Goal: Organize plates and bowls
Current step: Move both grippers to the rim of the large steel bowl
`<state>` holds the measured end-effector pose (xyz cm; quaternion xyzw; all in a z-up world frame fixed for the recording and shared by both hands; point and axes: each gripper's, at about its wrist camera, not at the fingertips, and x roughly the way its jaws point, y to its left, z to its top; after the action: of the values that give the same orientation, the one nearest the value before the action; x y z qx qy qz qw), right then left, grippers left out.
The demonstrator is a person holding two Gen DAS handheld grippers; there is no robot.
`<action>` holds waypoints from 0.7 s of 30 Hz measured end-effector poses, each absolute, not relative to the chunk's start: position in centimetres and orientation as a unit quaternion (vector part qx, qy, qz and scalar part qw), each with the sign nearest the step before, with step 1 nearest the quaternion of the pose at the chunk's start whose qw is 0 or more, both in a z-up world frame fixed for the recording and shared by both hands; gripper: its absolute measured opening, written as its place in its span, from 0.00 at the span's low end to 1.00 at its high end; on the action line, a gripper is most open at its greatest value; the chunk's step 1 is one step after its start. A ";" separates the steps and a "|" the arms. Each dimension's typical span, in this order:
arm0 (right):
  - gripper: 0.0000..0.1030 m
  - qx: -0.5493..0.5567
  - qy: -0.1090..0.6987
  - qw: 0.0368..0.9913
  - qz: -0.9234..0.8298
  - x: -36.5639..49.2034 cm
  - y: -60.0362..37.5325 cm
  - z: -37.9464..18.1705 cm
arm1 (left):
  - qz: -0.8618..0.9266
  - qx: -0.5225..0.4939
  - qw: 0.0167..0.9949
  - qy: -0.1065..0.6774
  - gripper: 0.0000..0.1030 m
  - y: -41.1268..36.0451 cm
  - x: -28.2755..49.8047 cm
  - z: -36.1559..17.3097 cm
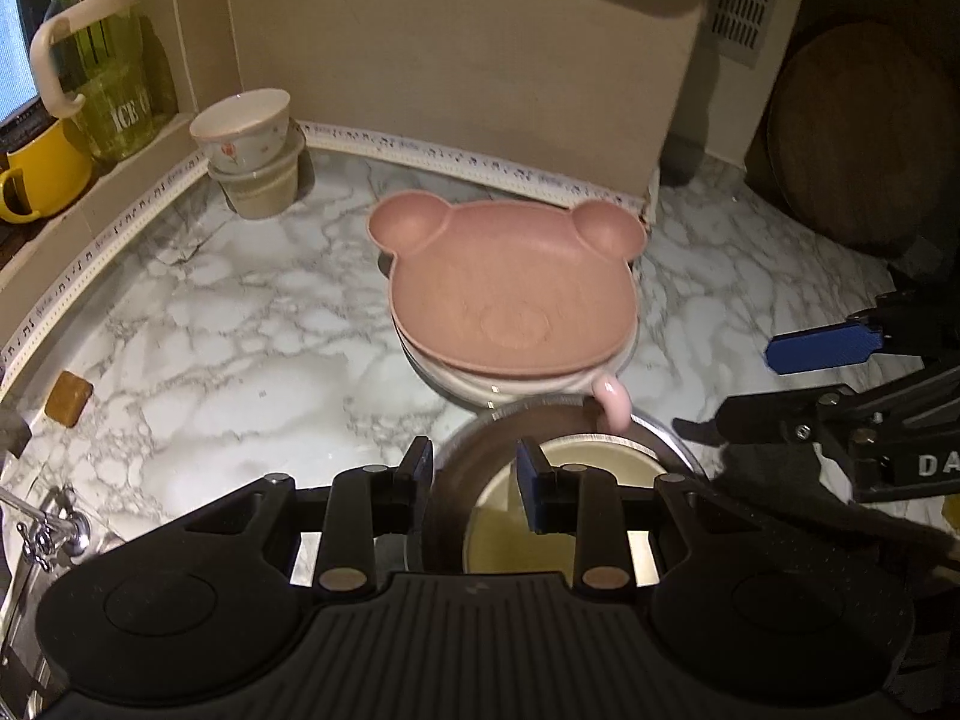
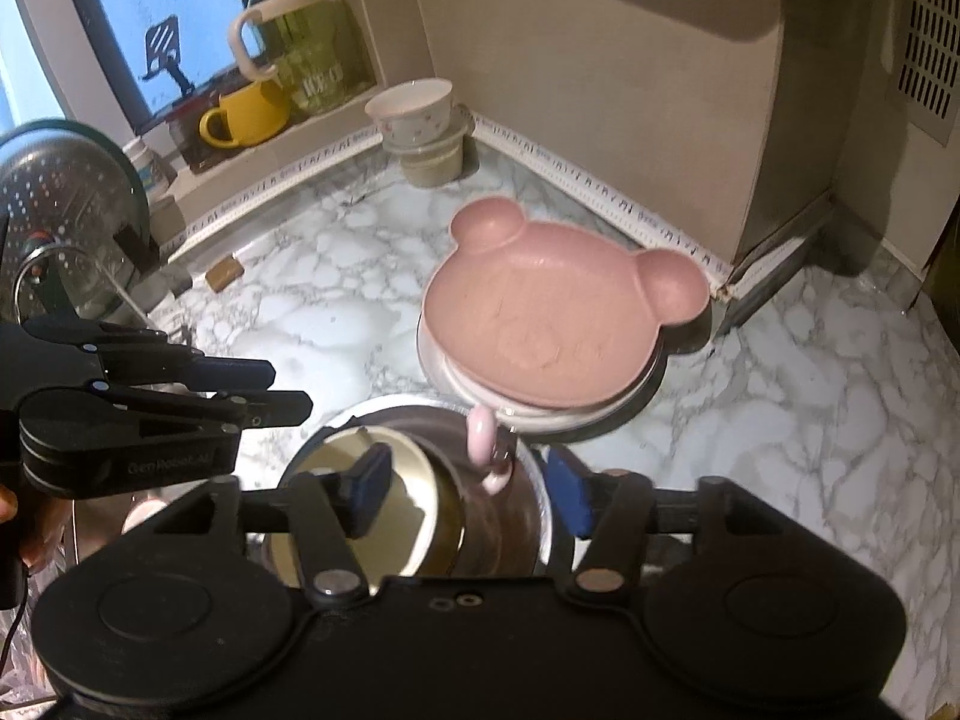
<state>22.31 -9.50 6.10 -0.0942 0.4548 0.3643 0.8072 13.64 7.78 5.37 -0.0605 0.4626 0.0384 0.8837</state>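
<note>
Two stacked bowls stand at the far left against the wall, a floral one nested in a grey one, well apart from both grippers. Nearer the middle of the marble surface, the pink bear-shaped plate tops a pile of white plates, ears toward the wall. Just in front of that pile sits a steel bowl holding a cream bowl, with a pink handle touching its far rim. The left gripper has its jaws part open astride the steel bowl's left rim, gripping nothing that I can tell. The right gripper hangs directly above the same bowls, jaws wide and empty. Both are near; the bowl lies straight below the right one, so it looks better placed.
</note>
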 end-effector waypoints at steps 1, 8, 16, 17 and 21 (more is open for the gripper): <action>0.59 -0.092 0.455 0.808 0.363 22.7 -9.6 6.1 | 0.039 -0.061 0.884 0.462 0.28 7.9 13.9 5.4; 0.65 -0.090 0.450 0.813 0.359 25.6 -9.8 5.5 | 0.046 -0.069 0.886 0.455 0.29 9.0 16.2 5.0; 0.66 -0.080 0.457 0.818 0.340 29.9 -10.4 3.6 | 0.063 -0.080 0.888 0.449 0.58 10.6 19.7 3.6; 0.66 -0.078 0.459 0.818 0.339 30.4 -10.4 3.3 | 0.072 -0.076 0.889 0.445 0.72 10.7 20.1 3.5; 0.66 -0.071 0.471 0.817 0.326 32.4 -10.5 1.8 | 0.087 -0.069 0.891 0.440 0.73 11.3 22.2 2.6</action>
<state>32.38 -10.48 1.82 -0.0706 0.4707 0.3261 0.8168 22.18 11.25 2.56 -0.0694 0.4397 0.0875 0.8912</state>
